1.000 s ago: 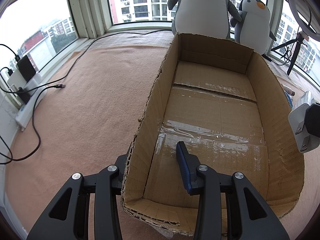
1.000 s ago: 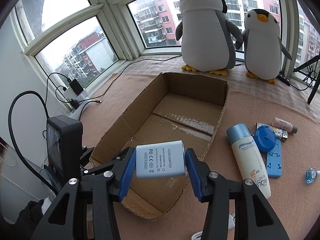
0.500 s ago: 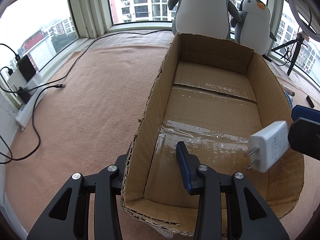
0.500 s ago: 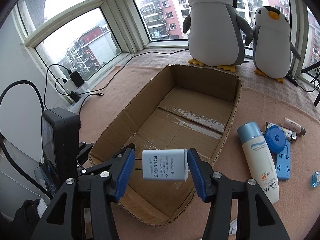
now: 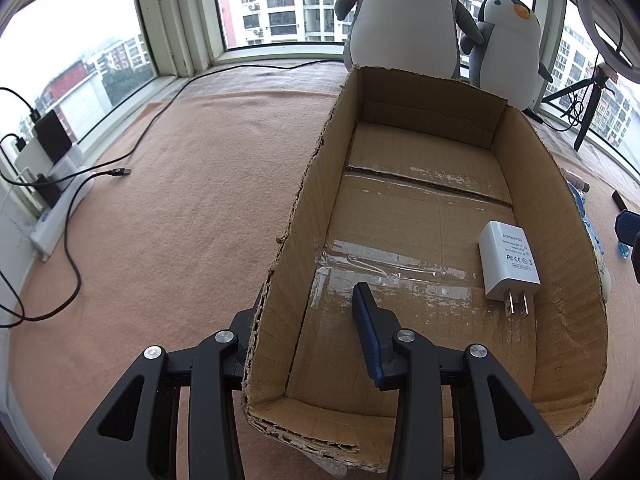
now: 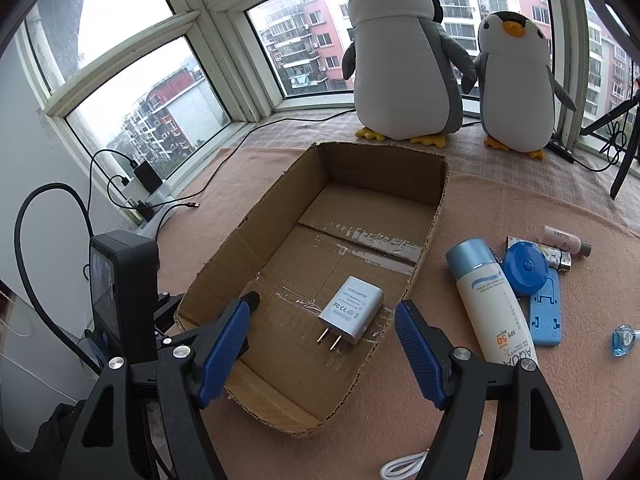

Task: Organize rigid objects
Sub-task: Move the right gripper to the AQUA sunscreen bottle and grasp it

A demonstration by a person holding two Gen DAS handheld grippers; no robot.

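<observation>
Cardboard box (image 6: 430, 216): open-topped, on tan cloth. White power adapter (image 6: 352, 309) (image 5: 509, 265): lay flat on box floor, prongs toward the cameras, free of both tools. Right gripper (image 6: 324, 340): jaws spread wide above the near box end, empty. Left gripper (image 5: 304, 320): straddled the box's left wall, one finger inside, one outside; whether it pinched the wall could not be told. Sunscreen bottle (image 6: 490, 300), blue round case (image 6: 525, 267): outside, right of box

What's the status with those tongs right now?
Right tongs open, empty, above the box. Left tongs straddling the box's side wall. Charger lying flat inside. Nothing blocking.
</observation>
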